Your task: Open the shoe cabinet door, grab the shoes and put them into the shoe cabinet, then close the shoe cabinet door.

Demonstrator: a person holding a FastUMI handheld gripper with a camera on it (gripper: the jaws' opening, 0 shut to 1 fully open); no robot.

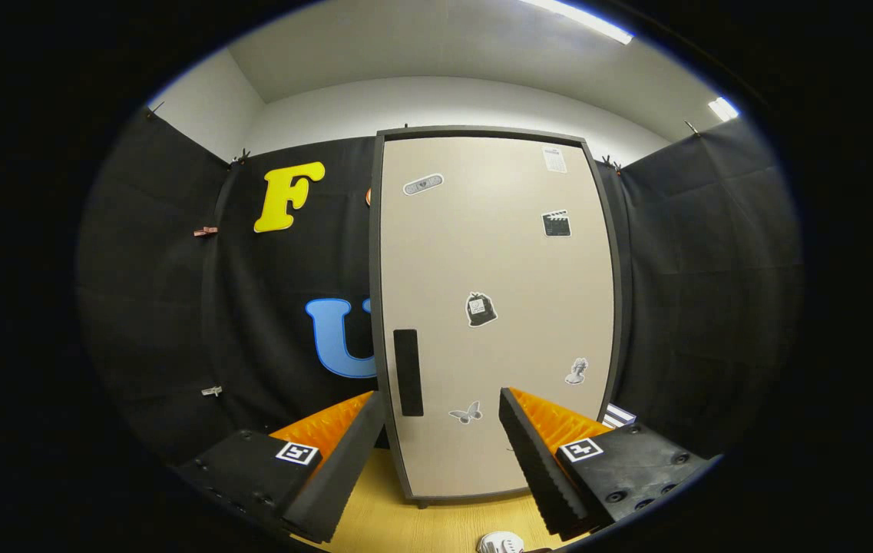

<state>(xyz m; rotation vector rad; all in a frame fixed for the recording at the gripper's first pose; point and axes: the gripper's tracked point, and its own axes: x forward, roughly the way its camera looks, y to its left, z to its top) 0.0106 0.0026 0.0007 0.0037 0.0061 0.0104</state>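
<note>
Tongs (442, 442) agape, shoe (500, 543) between — cabinet door (494, 307) beyond

No word or number can be read with any certainty. On the tall beige shoe cabinet door with its dark frame (497, 253), a small white printed slip (554, 159) sits at the top right corner, its print too fine to make out. The door's other stickers are pictures (a clapperboard sign (556, 223) just below the slip, for one). In front of the door's foot, the gripper (440, 399), fingers spread wide and holding nothing, carries two square black-and-white coded markers (297, 453), one per finger.
</note>
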